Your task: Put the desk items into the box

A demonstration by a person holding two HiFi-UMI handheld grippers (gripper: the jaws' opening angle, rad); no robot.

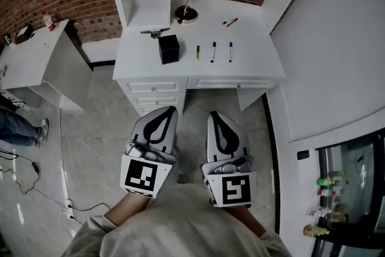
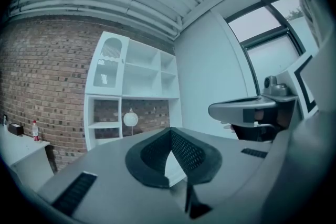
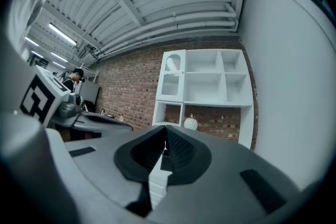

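In the head view the black box (image 1: pixel 169 49) stands on the bench (image 1: pixel 252 63), with three markers (image 1: pixel 213 52) lying outside it at its 3 o'clock. The left gripper view shows the left claw (image 2: pixel 170 132) closed and empty. The right gripper view shows the right claw (image 3: pixel 164 140) closed and empty too.

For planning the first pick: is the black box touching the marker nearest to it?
Apart. Head view shows bare desk between the black box and that marker.
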